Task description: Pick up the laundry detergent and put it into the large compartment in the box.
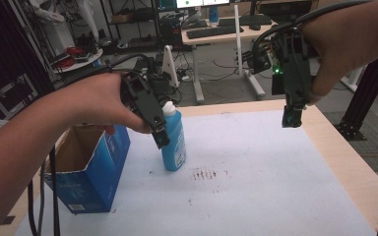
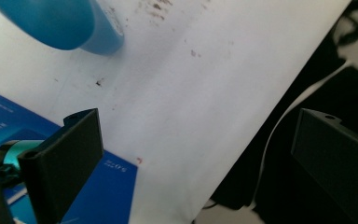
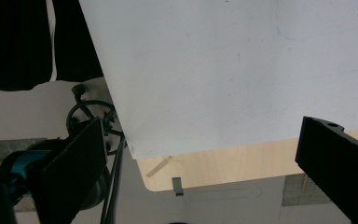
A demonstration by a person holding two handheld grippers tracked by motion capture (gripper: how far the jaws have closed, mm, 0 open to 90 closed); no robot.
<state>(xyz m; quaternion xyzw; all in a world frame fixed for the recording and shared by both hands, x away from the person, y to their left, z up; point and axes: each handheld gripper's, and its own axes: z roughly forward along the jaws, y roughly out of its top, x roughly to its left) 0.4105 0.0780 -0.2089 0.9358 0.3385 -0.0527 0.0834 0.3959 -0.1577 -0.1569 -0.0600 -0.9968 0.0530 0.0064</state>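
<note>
While upright — blue bottle (image 1: 173, 141), cap skyward

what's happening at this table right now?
A person holds a hand-held gripper in each hand above a table covered with a white sheet. The left hand-held gripper hangs open just in front of an upright blue bottle with a white cap, gripping nothing. An open blue carton stands to the left of the bottle. The right hand-held gripper is raised over the far right part of the table, also open and empty. Nothing is grasped yet.
</note>
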